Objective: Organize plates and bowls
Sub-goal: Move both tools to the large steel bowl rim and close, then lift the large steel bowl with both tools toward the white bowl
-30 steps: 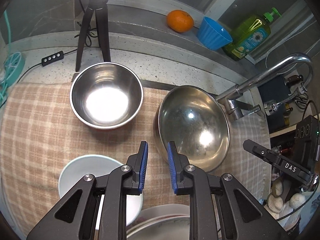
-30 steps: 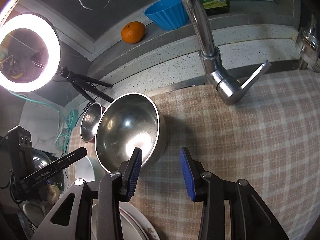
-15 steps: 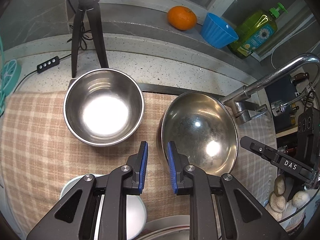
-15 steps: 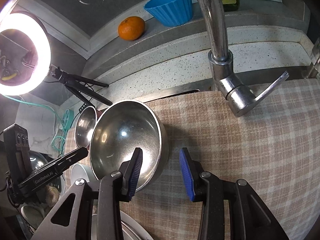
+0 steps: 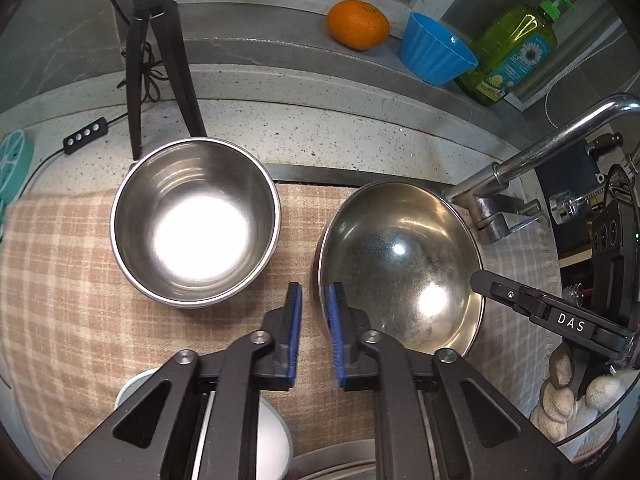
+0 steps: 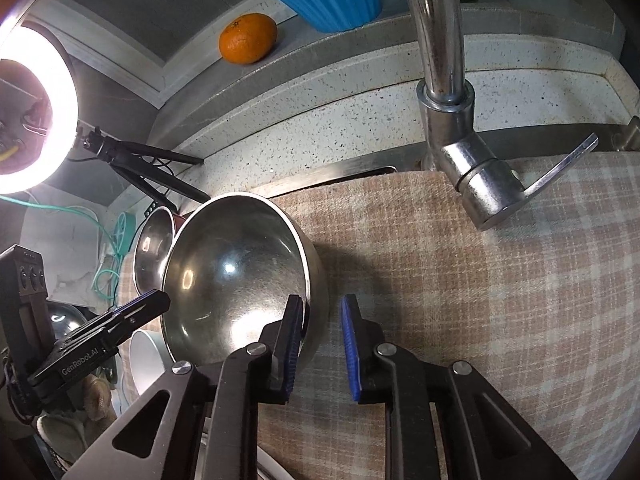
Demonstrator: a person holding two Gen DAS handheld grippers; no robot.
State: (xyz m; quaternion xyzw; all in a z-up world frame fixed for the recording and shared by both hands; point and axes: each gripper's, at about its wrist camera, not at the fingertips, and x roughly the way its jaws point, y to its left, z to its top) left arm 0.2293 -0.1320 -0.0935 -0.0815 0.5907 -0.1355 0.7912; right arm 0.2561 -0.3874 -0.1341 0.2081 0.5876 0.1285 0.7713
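A wide steel bowl (image 5: 400, 264) (image 6: 236, 276) sits on the checked cloth (image 5: 60, 280). A deeper steel bowl (image 5: 196, 224) (image 6: 150, 248) stands to its left. My left gripper (image 5: 314, 308) is open; its jaws straddle the wide bowl's left rim, a narrow gap between them. My right gripper (image 6: 322, 332) is open; its jaws straddle the same bowl's right rim, left finger inside the bowl. A white bowl (image 5: 272, 436) (image 6: 144, 356) lies under my left gripper, partly hidden.
A chrome tap (image 6: 448, 92) (image 5: 520, 164) rises behind the bowls. An orange (image 5: 358, 24), a blue fluted cup (image 5: 434, 52) and a green soap bottle (image 5: 512, 48) stand on the ledge. A tripod (image 5: 160, 60) and ring light (image 6: 36, 116) are at left. Plates (image 5: 340, 464) lie near.
Both grippers have moved forward toward the wide steel bowl, and their jaws now straddle its rim on either side. The right gripper's opening has narrowed a little.
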